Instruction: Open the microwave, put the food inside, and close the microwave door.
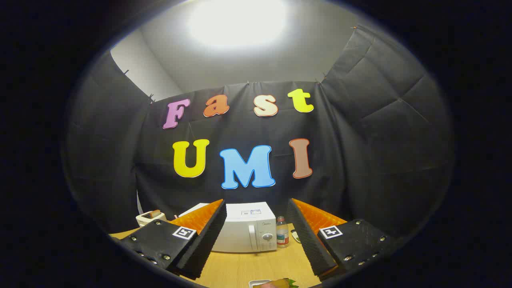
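Gripper view: the wooden bench (248, 268) runs forward to the booth wall. At twelve o'clock, between and beyond the fingers, stands the white microwave (245, 232), door closed, its vertical handle (252, 237) just left of the control dials. A heavy, rigid box; I judge the handle the place to hook and pull, and the door probably swings leftward, where a toaster (150, 216) sits at ten o'clock. A bottle (282, 236) stands just beside the microwave's right side, crowding that edge. The gripper (256, 240) is released, fingers spread wide, grasping nothing. At six o'clock, nearest, lies the food (276, 283) on a small tray: likely soft and light.
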### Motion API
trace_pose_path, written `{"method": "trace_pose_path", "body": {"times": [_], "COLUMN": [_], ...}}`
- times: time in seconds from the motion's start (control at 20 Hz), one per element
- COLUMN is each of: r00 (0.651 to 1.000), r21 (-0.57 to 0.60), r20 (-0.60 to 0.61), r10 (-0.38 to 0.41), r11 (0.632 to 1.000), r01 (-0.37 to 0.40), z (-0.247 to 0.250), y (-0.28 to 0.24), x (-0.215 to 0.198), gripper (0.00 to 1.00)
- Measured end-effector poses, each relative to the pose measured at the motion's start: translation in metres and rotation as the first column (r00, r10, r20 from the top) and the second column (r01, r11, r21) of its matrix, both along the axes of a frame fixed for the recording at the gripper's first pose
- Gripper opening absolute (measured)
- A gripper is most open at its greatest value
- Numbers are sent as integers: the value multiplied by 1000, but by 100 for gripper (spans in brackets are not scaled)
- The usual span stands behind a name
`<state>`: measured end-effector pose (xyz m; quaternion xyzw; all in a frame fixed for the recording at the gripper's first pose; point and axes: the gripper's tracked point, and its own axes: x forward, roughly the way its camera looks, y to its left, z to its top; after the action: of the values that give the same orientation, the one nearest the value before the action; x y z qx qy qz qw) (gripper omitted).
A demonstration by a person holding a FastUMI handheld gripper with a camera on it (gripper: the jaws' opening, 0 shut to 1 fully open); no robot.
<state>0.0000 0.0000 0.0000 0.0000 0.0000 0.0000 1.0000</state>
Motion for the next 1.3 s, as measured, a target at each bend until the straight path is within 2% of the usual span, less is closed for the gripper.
{"method": "trace_pose_path", "body": {"times": [0.35,0.55,1.0,1.3], "r00": [998,997,999,996], "r21": [12,10,-19,-44], "r20": [-6,-38,-45,-82], "r10": [-55,-60,-30,42], "r11": [998,998,999,998], "r01": [55,60,30,-46], "z": [-3,-20,-34,-58], "y": [-43,-50,-47,-23], "x": [2,10,33,71], "gripper": [96,96,97,97]}}
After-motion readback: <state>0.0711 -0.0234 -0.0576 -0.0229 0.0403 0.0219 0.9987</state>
